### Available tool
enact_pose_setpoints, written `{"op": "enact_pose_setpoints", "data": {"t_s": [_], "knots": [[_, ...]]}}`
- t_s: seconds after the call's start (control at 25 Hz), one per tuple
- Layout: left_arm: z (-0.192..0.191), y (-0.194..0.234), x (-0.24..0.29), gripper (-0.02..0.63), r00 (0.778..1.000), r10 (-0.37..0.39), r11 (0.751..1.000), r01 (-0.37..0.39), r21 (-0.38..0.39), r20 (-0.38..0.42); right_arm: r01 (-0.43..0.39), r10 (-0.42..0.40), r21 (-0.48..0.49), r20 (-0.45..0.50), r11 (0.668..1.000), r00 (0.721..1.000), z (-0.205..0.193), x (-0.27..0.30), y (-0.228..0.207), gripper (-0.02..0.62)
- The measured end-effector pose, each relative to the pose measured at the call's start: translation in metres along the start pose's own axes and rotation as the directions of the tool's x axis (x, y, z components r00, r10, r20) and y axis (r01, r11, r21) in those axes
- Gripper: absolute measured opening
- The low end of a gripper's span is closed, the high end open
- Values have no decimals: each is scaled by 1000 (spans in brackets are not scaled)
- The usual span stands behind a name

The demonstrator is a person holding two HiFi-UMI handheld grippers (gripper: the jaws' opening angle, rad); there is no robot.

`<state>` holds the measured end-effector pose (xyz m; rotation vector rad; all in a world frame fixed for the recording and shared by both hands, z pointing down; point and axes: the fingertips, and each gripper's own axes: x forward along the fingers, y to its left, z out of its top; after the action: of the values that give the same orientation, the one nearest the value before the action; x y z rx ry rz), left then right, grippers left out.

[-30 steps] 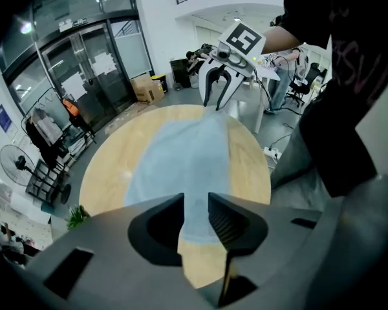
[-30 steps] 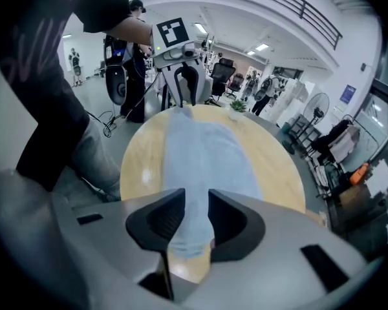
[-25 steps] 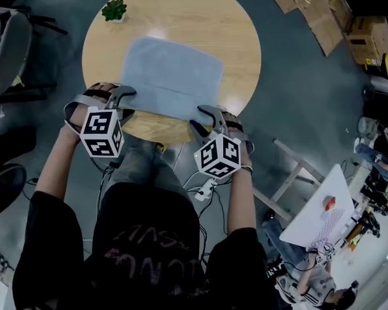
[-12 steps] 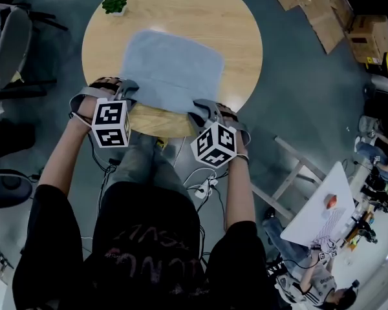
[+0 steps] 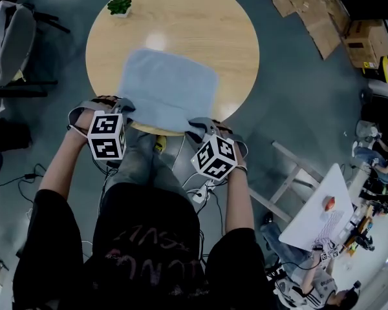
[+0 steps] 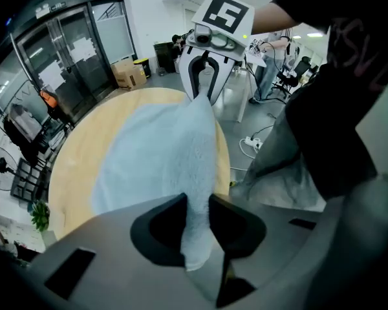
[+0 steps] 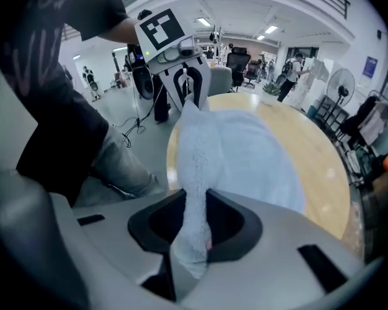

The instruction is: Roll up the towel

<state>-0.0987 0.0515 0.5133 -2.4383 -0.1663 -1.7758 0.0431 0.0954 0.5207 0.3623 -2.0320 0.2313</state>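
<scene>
Head view, wooden table, grey floor, left gripper, right gripper, closing, gripping towel

Past the towel, I have bare counter from twelve to three o'clock. Only a small potted plant stands at eleven, near the rim.

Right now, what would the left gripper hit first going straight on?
The towel: the jaws of the left gripper have just been closing on its near edge. Behind it, probably the round table.
</scene>
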Motion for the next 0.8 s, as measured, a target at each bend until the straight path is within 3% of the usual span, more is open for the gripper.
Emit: {"op": "enact_pose_setpoints", "data": {"t_s": [0.2, 0.64, 0.8], "knots": [[4, 18, -9, 111, 999, 17, 999, -15, -48, 40, 30, -30, 14, 21, 999, 999, 3, -8, -13, 104], [15, 86, -21, 145, 991, 102, 993, -95, -75, 90, 147, -147, 14, 25, 989, 989, 11, -15, -80, 127], [12, 105, -20, 150, 989, 92, 989, -78, -123, 114, 128, -131, 57, 42, 990, 991, 14, -12, -96, 138]]}}
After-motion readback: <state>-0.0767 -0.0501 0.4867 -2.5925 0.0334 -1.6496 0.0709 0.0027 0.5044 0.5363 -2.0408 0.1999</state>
